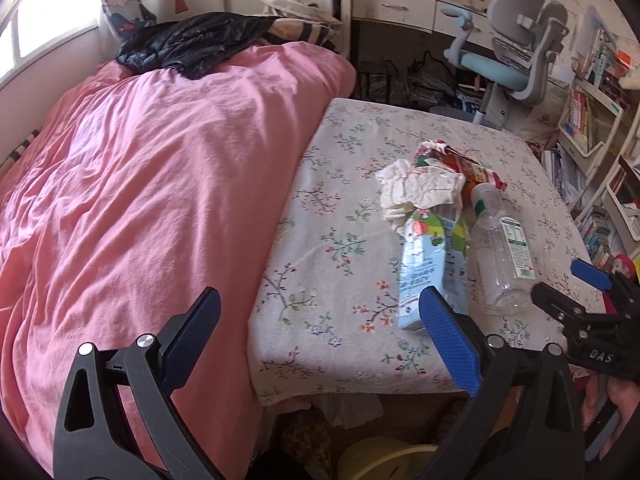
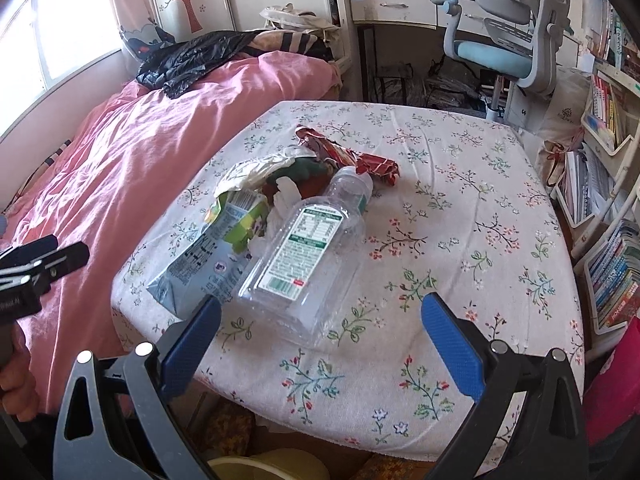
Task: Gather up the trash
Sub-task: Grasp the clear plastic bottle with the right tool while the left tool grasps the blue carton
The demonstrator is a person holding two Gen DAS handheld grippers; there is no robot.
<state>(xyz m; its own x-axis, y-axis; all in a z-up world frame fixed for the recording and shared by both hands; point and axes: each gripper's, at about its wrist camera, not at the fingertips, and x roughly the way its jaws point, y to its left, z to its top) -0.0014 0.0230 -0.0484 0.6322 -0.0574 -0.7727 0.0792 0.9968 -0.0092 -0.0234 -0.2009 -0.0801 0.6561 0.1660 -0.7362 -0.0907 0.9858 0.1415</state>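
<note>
Trash pile (image 1: 448, 216) beside pink duvet (image 1: 160, 168)

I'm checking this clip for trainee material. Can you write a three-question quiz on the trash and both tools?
1. True or false: the clear bottle stands upright on the floral sheet.
2. Which item lies farthest from the tools? A) carton B) red wrapper C) bottle
3. Fill in: the left tool and the right tool both hold ____.

Key: 1 false, it lies on its side with its cap end pointing away. 2 B. 3 nothing; both are open and short of the pile, which also includes crumpled paper.
</note>
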